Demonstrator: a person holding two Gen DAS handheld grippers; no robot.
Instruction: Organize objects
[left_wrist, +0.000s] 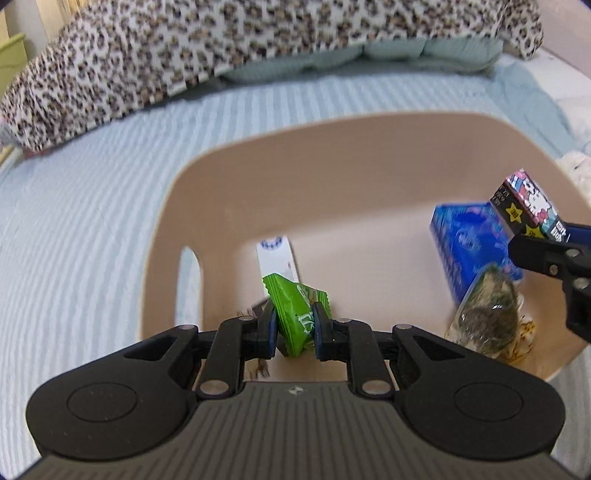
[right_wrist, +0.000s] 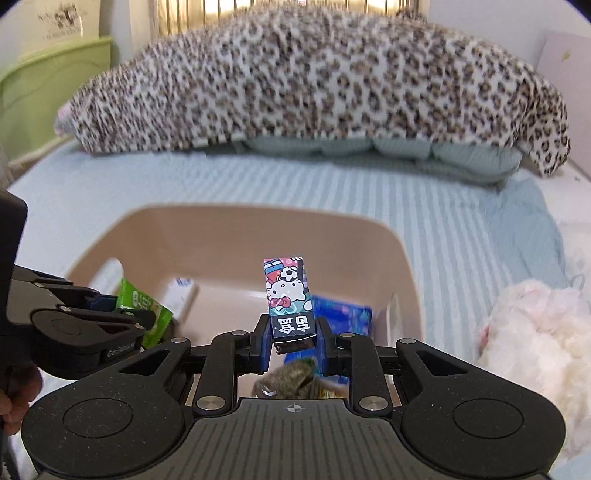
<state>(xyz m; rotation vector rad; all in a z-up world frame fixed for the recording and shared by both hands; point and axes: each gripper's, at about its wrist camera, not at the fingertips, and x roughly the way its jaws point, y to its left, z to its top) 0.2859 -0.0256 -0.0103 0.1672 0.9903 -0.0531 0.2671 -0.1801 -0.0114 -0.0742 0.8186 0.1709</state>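
Note:
A beige plastic basket (left_wrist: 229, 162) sits on the striped bed; it also shows in the right wrist view (right_wrist: 229, 225). My left gripper (left_wrist: 294, 325) is shut on a green snack packet (left_wrist: 295, 306) and holds it over the basket's near left part. My right gripper (right_wrist: 293, 341) is shut on a small Hello Kitty box (right_wrist: 288, 295), upright, above the basket's right side. That box shows at the right in the left wrist view (left_wrist: 526, 206). Inside the basket lie a blue box (left_wrist: 469, 240), a white flat pack (left_wrist: 277, 258) and a clear bag of dark snack (left_wrist: 487, 314).
A leopard-print blanket (right_wrist: 314, 81) over a pale green pillow (right_wrist: 388, 151) lies across the far side of the bed. A white fluffy toy (right_wrist: 535, 332) lies right of the basket. A green cot (right_wrist: 44, 103) stands at the far left.

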